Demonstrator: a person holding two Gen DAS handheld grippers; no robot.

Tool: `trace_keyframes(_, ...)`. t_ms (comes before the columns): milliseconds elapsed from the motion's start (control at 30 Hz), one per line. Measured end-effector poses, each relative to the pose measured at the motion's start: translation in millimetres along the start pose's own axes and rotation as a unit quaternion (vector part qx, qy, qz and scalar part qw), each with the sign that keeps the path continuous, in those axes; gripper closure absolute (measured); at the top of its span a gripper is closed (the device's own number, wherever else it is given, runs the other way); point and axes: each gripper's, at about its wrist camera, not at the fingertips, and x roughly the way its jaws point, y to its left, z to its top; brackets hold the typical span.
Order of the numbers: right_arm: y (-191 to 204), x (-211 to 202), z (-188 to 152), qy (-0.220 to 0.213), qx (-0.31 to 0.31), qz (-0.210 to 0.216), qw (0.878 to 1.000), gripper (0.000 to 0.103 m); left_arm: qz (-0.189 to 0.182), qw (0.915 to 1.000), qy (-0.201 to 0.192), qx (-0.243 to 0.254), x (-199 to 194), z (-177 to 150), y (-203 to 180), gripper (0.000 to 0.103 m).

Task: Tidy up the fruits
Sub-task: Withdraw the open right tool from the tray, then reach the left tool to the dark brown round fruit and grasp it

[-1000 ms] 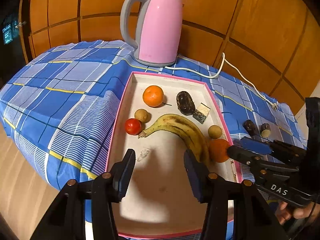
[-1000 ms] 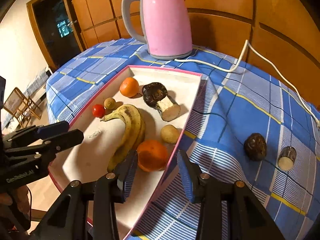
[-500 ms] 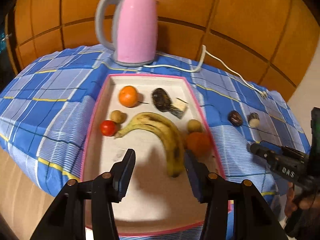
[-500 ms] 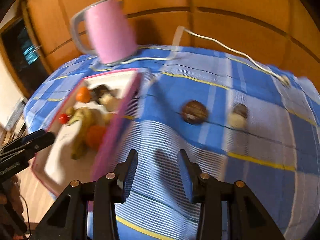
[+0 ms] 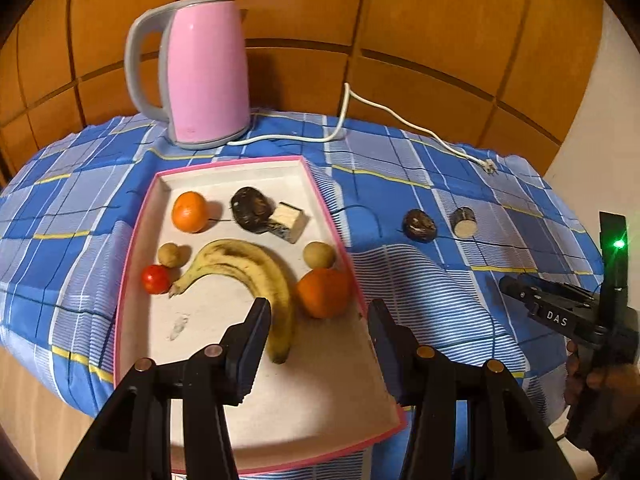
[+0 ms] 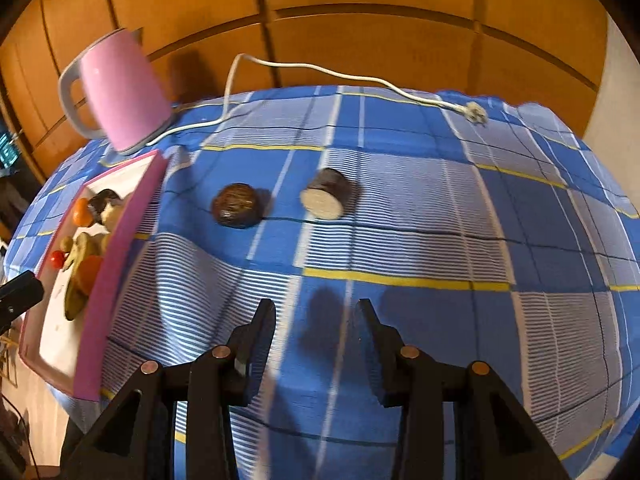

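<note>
Checked tablecloth [image 6: 400, 208] | right gripper [image 6: 316, 320] open, empty | tray [image 5: 136, 248] holds banana [image 5: 256, 268]

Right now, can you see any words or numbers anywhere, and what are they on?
"DAS": white letters on the right gripper's black body, seen from the left wrist camera.
Kettle: no text visible.
Tray: no text visible.
Nothing readable shows in the right wrist view.
</note>
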Motion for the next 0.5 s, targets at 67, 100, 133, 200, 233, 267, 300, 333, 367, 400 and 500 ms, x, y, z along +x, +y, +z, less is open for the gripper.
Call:
trace_keyframes(67,-4.1,-0.4,-0.9,-0.001,0.003,-0.006,1.000,0.061,-0.003,1.0000,-0.001,0.005,0.4,2.5,-4.1,0.052)
trace_keyframes(100,-6.3,-0.8,-0.8,-0.002,0.004,-0.011,1.000,0.061,-0.005,1.0000,-0.002,0.008,0.4,3.7,-6.5,0.052)
trace_keyframes(133,-7.8,-1.2,-0.8,-0.003,0.004,-0.014,1.000,0.061,-0.007,0.9999,-0.003,0.010,0.6,5.2,-8.6,0.052)
trace_keyframes(200,-9.4,-0.3,0.7,-0.004,0.006,-0.014,1.000,0.061,-0.009,0.9998,-0.005,0.015,0.3,7.5,-12.5,0.052)
trace_keyframes(233,-10.2,-0.4,0.7,-0.004,0.007,-0.014,1.000,0.061,-0.011,0.9998,-0.006,0.018,0.4,8.6,-14.7,0.052)
trace_keyframes(267,-10.8,-0.4,0.9,-0.004,0.008,-0.014,1.000,0.061,-0.012,0.9997,-0.006,0.022,0.5,9.9,-17.1,0.052)
trace_keyframes(300,-11.3,-0.3,1.0,-0.004,0.008,-0.014,1.000,0.061,-0.013,0.9996,-0.006,0.025,0.7,11.0,-19.1,0.052)
trace_keyframes(333,-12.1,-0.2,0.9,-0.003,0.008,-0.014,1.000,0.061,-0.015,0.9995,-0.007,0.026,0.8,12.0,-20.8,0.052)
trace_keyframes(367,-12.9,-0.1,0.5,-0.003,0.009,-0.014,1.000,0.061,-0.017,0.9994,-0.008,0.029,0.6,13.1,-23.1,0.052)
trace_keyframes(400,-13.9,0.0,0.0,-0.003,0.010,-0.014,1.000,0.061,-0.018,0.9993,-0.009,0.031,0.7,13.5,-24.9,0.052)
trace_keyframes(500,-17.3,0.5,-1.8,-0.002,0.016,-0.015,1.000,0.061,-0.023,0.9991,-0.006,0.036,2.6,13.4,-30.0,0.052)
